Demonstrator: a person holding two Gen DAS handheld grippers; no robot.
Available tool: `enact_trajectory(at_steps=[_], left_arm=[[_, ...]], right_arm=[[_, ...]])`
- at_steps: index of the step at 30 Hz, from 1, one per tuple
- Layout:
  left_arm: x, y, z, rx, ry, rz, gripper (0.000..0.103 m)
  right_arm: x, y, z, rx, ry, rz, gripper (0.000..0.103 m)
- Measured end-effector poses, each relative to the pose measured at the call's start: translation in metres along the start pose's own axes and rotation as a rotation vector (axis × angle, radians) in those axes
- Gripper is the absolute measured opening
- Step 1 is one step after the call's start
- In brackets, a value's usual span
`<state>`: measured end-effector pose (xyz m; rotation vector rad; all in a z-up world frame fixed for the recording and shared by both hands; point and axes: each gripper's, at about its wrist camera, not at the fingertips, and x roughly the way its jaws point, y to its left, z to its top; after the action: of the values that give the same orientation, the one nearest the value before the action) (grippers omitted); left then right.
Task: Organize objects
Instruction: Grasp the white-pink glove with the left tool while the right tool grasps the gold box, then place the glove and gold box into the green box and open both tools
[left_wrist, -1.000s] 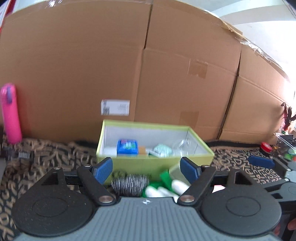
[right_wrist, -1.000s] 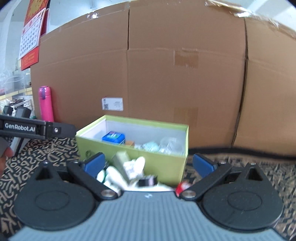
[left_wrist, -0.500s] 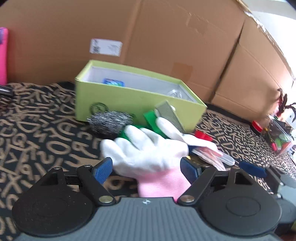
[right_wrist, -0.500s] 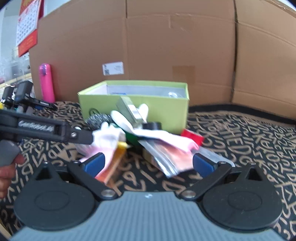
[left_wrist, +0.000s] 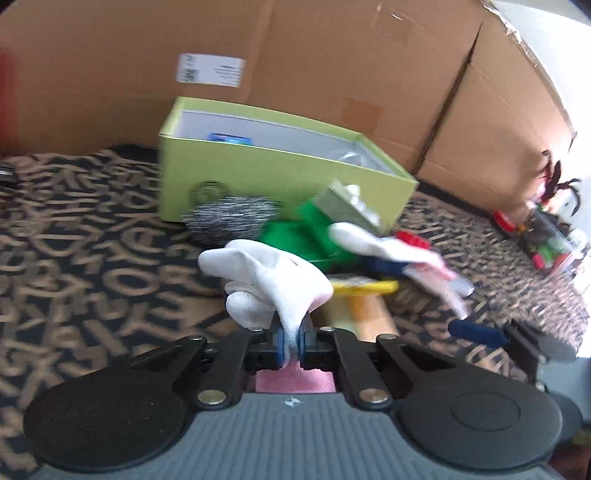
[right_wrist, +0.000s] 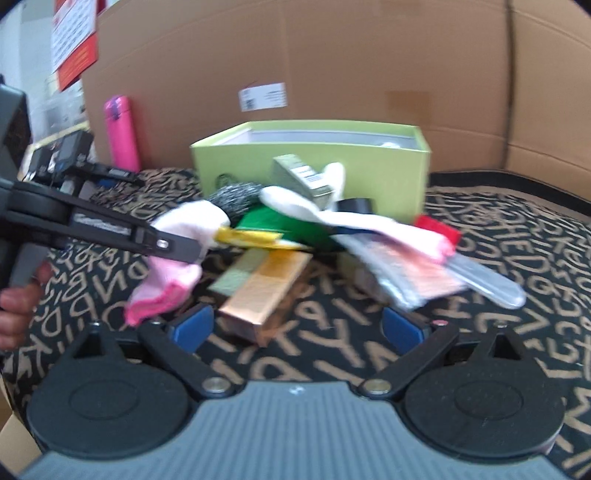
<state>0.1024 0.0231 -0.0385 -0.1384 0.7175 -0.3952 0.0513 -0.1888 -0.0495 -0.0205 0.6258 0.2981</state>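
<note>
Now left tool (left_wrist: 290, 341) is clamped on the white glove (left_wrist: 273, 280), at the clutter's left edge, just before the green box (left_wrist: 273, 177). Right tool (right_wrist: 295, 328) is spread and empty; gold carton (right_wrist: 266, 291) lies directly ahead, long axis angled right.

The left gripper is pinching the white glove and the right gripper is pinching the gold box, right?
Not quite. The left gripper does pinch the white glove, but the right wrist view shows the right gripper open, with the gold box lying loose on the cloth.

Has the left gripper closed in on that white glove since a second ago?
Yes. The left gripper has dropped toward the pile in front of the green box and is now shut on the white glove.
</note>
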Motion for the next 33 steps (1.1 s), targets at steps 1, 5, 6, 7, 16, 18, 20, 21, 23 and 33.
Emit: enact_trajectory(at_steps=[1, 5, 6, 7, 16, 18, 20, 21, 23, 33], left_arm=[[-0.007, 0.005, -0.002, -0.001, 0.005, 0.009, 0.005], [-0.026, 0.022, -0.011, -0.037, 0.038, 0.021, 0.006], [-0.028, 0.024, -0.014, -0.042, 0.047, 0.030, 0.006], [-0.030, 0.026, -0.017, -0.045, 0.053, 0.040, 0.006], [-0.032, 0.021, -0.025, -0.057, 0.052, 0.035, 0.033], [-0.035, 0.020, -0.028, -0.052, 0.039, 0.058, 0.061], [-0.034, 0.019, -0.031, -0.042, 0.032, 0.090, 0.071], [-0.031, 0.019, -0.031, -0.042, 0.037, 0.102, 0.070], [-0.026, 0.022, -0.031, -0.063, 0.050, 0.103, 0.062], [-0.018, 0.022, -0.026, -0.079, 0.053, 0.077, 0.042]], right_arm=[[0.004, 0.005, 0.001, -0.007, 0.011, 0.006, 0.096], [0.029, 0.025, 0.007, -0.044, 0.056, 0.012, 0.086], [0.034, 0.028, 0.008, -0.047, 0.064, 0.002, 0.076], [0.039, 0.029, 0.008, -0.042, 0.074, -0.007, 0.063], [0.001, 0.003, -0.007, -0.009, 0.097, -0.001, 0.030], [-0.012, 0.001, -0.012, -0.042, 0.119, -0.006, 0.030], [-0.018, -0.001, -0.014, -0.042, 0.121, -0.011, 0.031], [-0.017, -0.001, -0.013, -0.040, 0.120, -0.003, 0.035], [-0.014, 0.001, -0.011, -0.043, 0.116, 0.002, 0.046], [0.002, 0.006, -0.002, -0.087, 0.108, -0.003, 0.043]])
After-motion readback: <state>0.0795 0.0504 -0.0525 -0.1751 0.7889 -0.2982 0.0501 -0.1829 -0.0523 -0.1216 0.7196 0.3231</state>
